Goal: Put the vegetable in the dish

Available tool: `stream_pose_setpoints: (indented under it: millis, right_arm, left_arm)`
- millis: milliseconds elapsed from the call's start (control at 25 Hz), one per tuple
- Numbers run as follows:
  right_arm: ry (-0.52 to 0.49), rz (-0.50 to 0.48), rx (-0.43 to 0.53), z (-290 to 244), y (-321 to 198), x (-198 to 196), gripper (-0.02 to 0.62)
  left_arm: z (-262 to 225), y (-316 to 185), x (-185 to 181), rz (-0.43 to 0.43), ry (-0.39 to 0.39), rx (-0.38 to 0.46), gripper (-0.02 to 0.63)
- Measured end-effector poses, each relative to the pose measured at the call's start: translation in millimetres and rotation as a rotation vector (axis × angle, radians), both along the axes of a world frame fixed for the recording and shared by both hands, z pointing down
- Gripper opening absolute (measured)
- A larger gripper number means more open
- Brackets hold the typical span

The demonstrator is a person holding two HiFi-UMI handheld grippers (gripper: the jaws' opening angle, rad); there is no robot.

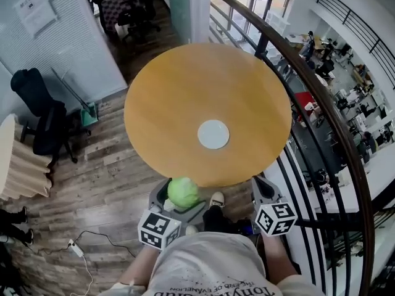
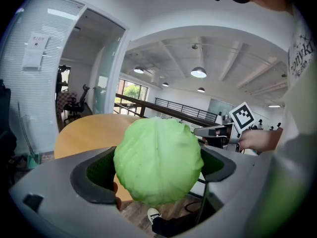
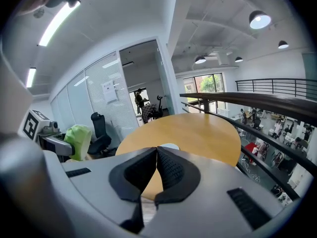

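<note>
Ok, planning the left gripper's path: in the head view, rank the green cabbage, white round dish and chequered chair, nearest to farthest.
1. Round green cabbage: between the left gripper's jaws.
2. White round dish: on the round wooden table, ahead-right.
3. Chequered chair: beyond the table's far edge.

The person's shirt (image 1: pixel 213 270) bears upside-down print beginning "Tony"; the wall notice (image 1: pixel 36 8) is too small to read.

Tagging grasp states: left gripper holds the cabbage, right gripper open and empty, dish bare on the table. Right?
No: the right gripper is shut and empty, jaws together, per the right gripper view. The left gripper holds the cabbage; dish is bare on the table.
</note>
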State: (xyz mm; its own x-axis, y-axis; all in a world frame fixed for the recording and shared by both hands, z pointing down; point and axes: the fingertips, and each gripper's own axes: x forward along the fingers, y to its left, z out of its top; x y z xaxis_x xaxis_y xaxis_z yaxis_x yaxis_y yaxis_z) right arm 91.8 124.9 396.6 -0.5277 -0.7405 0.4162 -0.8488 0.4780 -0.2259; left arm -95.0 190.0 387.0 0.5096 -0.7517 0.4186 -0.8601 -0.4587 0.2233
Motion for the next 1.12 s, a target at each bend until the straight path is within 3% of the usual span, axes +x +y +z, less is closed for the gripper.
stream_pose_setpoints:
  millis: [280,640,880,1120]
  right_arm:
    - [-0.008,-0.043,0.001,-6.2,-71.6,11.4,0.025]
    - [-0.029,-0.069,-0.035,-3.7,-130.6,40.2,0.025]
    - [-0.035,-0.072,-0.035,-3.7,-149.5,33.8,0.025]
    - [-0.031,-0.034,-0.062,-8.0,-156.8,29.2,0.025]
  left_arm:
    - [-6.7,-72.3,11.6,-0.039,-0.002,0.001,0.500]
    - [-10.3,-127.9,35.4,-0.076,-0.027,-0.023,0.500]
    - [-3.5,-142.0,36.6,-0.065,-0.034,-0.044,0.500]
    - [-5.1,-160.7,22.5,-0.042,-0.090,-0.063,0.500]
